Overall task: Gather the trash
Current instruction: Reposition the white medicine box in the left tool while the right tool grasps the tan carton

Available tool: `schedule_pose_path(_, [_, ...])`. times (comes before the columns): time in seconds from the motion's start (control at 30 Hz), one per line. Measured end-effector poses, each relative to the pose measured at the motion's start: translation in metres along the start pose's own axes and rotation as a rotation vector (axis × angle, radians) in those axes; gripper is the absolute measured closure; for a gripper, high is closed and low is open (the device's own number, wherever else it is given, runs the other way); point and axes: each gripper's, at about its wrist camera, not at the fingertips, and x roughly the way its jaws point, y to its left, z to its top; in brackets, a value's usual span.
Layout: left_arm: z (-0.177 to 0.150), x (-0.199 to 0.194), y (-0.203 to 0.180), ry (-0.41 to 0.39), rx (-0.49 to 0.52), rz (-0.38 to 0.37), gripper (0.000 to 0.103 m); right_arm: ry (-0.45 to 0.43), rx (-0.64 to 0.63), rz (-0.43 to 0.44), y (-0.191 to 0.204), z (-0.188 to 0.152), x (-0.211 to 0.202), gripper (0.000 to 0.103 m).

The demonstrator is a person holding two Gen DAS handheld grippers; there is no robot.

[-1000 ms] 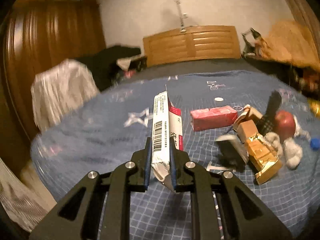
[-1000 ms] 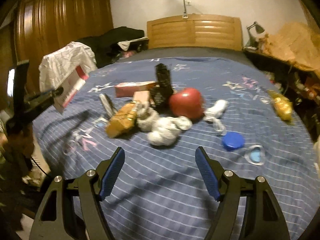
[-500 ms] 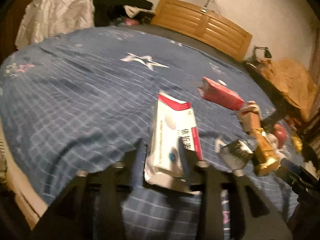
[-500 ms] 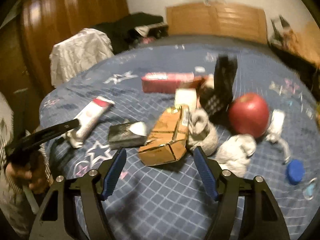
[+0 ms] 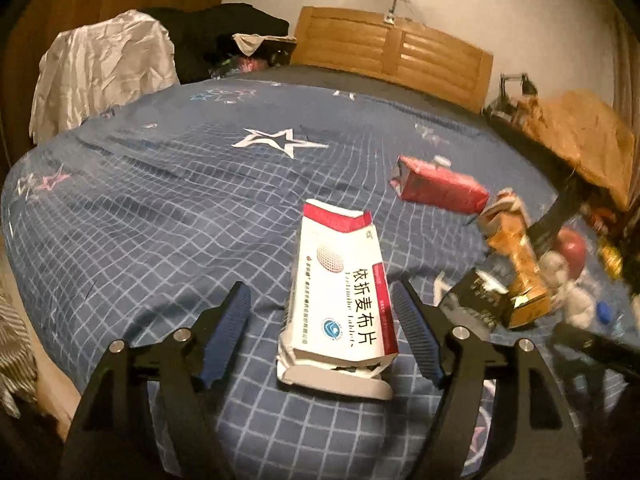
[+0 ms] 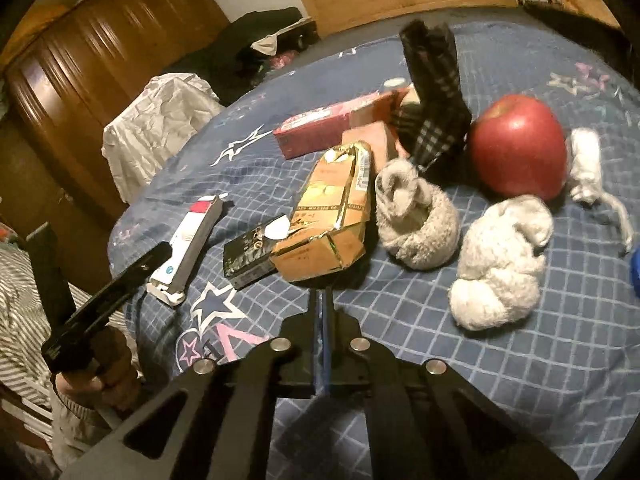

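Nearest you, your left gripper (image 5: 322, 338) is spreading its jaws, the blue pads standing clear on either side of the white-and-red medicine box (image 5: 340, 300), which lies flat on the blue checked bedspread (image 5: 160, 220) with its crushed near end facing you; nothing is gripped. Your right gripper (image 6: 322, 332) is closing, its pads drawn almost together just short of the torn gold carton (image 6: 328, 220), and whether they pinch its near edge or only air cannot be told, since the tips sit in the carton's shadow. A small black box (image 6: 250, 254) is partly tucked under that carton. Beside them lie two grey rolled socks (image 6: 416, 220), a red apple (image 6: 520, 146) and a white crumpled wad (image 6: 586, 164). A blue object (image 6: 635, 268) at the frame's right edge is cut off and cannot be identified. Behind the carton a red carton (image 6: 332, 124) lies on its side, half hidden by a dark plaid item (image 6: 436, 92) standing upright. At far left, your hand (image 6: 108, 376) grips the other tool's handle, largely lost in darkness. Farther back sit a white crumpled bag (image 5: 104, 68) and a wooden headboard (image 5: 392, 52).
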Motion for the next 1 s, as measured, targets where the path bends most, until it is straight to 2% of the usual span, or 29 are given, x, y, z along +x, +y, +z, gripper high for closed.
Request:
schedule_pose_path(0.03, [-0.001, 0.006, -0.003, 0.012, 0.017, 0.014, 0.032, -0.009, -0.010, -0.011, 0.003, 0.000, 0.000, 0.068])
schedule_pose_path(0.07, [-0.002, 0.009, -0.004, 0.021, 0.026, 0.019, 0.031, -0.030, -0.022, -0.033, 0.007, 0.001, 0.002, 0.047])
schedule_pose_path(0.1, [-0.003, 0.014, -0.005, 0.034, 0.034, 0.025, 0.031, -0.043, -0.031, -0.041, 0.011, 0.002, 0.001, 0.041])
schedule_pose_path(0.3, [-0.007, 0.027, -0.005, 0.060, 0.036, 0.078, 0.048, -0.032, -0.151, -0.123, 0.031, 0.019, 0.033, 0.042])
schedule_pose_path(0.33, [-0.006, 0.028, -0.003, 0.059, 0.028, 0.080, 0.051, -0.019, -0.147, -0.123, 0.030, 0.021, 0.040, 0.043])
schedule_pose_path(0.37, [-0.005, 0.028, -0.002, 0.058, 0.022, 0.084, 0.055, -0.010, -0.132, -0.117, 0.027, 0.022, 0.043, 0.058])
schedule_pose_path(0.4, [-0.005, 0.029, -0.001, 0.057, 0.019, 0.087, 0.056, 0.009, -0.107, -0.094, 0.022, 0.022, 0.045, 0.084])
schedule_pose_path(0.43, [-0.005, 0.029, -0.001, 0.056, 0.018, 0.089, 0.061, 0.021, -0.100, -0.084, 0.019, 0.020, 0.047, 0.100])
schedule_pose_path(0.5, [-0.004, 0.030, 0.002, 0.052, 0.010, 0.081, 0.073, 0.004, -0.100, -0.072, 0.017, 0.017, 0.041, 0.102])
schedule_pose_path(0.57, [0.001, 0.031, 0.008, 0.055, -0.016, 0.064, 0.079, 0.015, -0.104, -0.069, 0.017, 0.013, 0.035, 0.102])
schedule_pose_path(0.63, [0.002, 0.025, 0.012, 0.063, -0.034, 0.047, 0.080, 0.002, -0.138, -0.075, 0.021, 0.009, 0.020, 0.102])
schedule_pose_path(0.67, [0.001, 0.021, 0.014, 0.063, -0.041, 0.044, 0.080, -0.015, -0.170, -0.076, 0.025, 0.008, 0.011, 0.100])
schedule_pose_path(0.73, [0.000, 0.013, 0.018, 0.064, -0.058, 0.063, 0.077, -0.048, -0.156, -0.051, 0.024, 0.017, -0.002, 0.083])
schedule_pose_path(0.8, [0.001, 0.008, 0.023, 0.070, -0.086, 0.080, 0.064, -0.076, -0.089, -0.026, 0.018, 0.027, -0.010, 0.041])
schedule_pose_path(0.83, [0.002, 0.005, 0.025, 0.067, -0.099, 0.073, 0.052, -0.083, -0.044, -0.013, 0.015, 0.035, -0.010, 0.035])
schedule_pose_path(0.87, [0.004, 0.001, 0.026, 0.058, -0.103, 0.071, 0.046, -0.084, -0.024, -0.007, 0.015, 0.041, -0.007, 0.035])
schedule_pose_path(1.0, [0.011, -0.004, 0.024, 0.021, -0.054, 0.114, 0.042, -0.045, 0.016, -0.080, 0.023, 0.059, 0.016, 0.035])
